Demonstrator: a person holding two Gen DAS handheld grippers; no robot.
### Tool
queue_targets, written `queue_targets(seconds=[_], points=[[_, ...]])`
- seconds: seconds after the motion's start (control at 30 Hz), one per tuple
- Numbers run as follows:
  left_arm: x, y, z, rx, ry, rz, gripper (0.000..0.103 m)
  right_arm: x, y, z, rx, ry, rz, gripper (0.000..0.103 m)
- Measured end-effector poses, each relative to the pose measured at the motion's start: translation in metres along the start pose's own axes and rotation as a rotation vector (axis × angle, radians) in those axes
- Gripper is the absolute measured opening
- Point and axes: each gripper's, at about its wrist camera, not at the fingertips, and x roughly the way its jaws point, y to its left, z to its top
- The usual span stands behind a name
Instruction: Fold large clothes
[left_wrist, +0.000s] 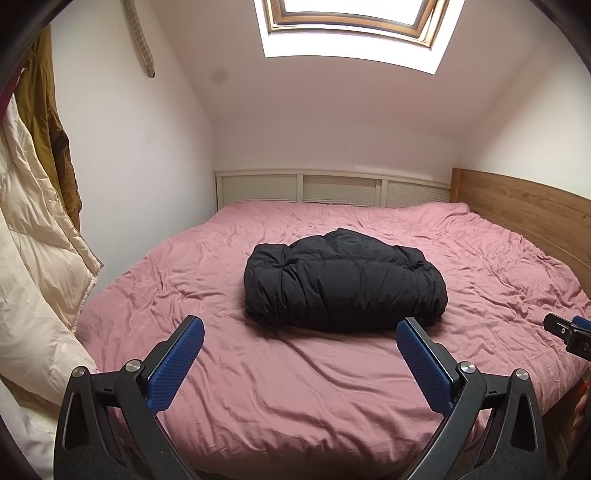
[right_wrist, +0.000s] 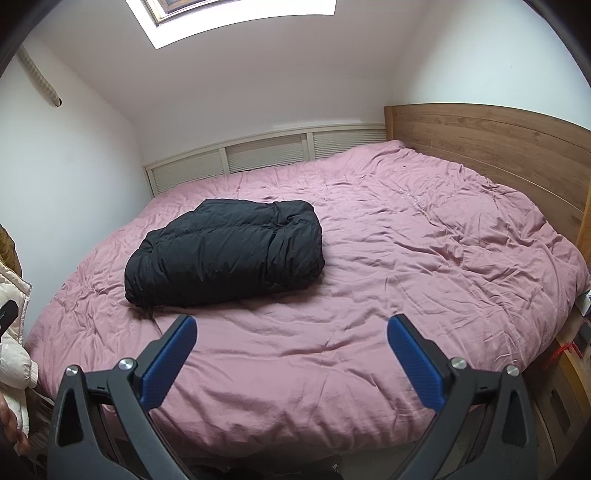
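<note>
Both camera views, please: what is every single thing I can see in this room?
Puffer jacket: one, black, folded into a bundle mid-bed.
Duvet: one, pink, wrinkled, covering the bed.
Headboard: one, wood, bed's right side.
Louvred panels: a cream row along the far wall.
Skylight: one, wood-framed, overhead.
Hanging coats: cream and mustard, far left.
Left gripper: black with blue pads, open, empty.
Right gripper: same colours, open, empty.

Left gripper (left_wrist: 300, 328) and right gripper (right_wrist: 291, 326): jaws spread wide, empty.
</note>
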Motion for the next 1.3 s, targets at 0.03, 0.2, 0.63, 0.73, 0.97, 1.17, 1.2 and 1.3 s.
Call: queue_targets(seconds=[0.03,0.2,0.63,0.73,0.97,1.17,1.2,1.3], points=[[-0.002,0.000,0.000,0.002,-0.001,-0.001,0.102,-0.002,0.000,0.000,-0.001,-0.002,-0.001,0.103],[-0.010,0.000,0.000,0.002,-0.003,0.008,0.102,-0.012,0.000,0.000,-0.006,-0.009,-0.005,0.103],[-0.022,0.010,-0.001,-0.005,-0.006,0.043,0.102,-0.031,0.000,0.004,0.001,-0.038,-0.008,0.103],[-0.018,0.013,-0.004,-0.011,0.002,0.050,0.102,-0.028,0.002,0.001,-0.008,-0.025,-0.010,0.103],[-0.008,0.013,-0.009,-0.014,0.020,0.056,0.102,-0.019,0.007,-0.004,-0.022,-0.004,-0.018,0.103],[-0.003,0.007,-0.012,0.001,0.027,0.051,0.102,-0.016,0.008,-0.005,-0.022,0.000,-0.019,0.103],[-0.002,0.007,-0.013,0.005,0.031,0.052,0.102,-0.014,0.007,-0.006,-0.021,0.002,-0.020,0.103],[0.002,0.005,-0.014,0.009,0.041,0.055,0.102,-0.008,0.004,-0.009,-0.013,0.007,-0.021,0.103]])
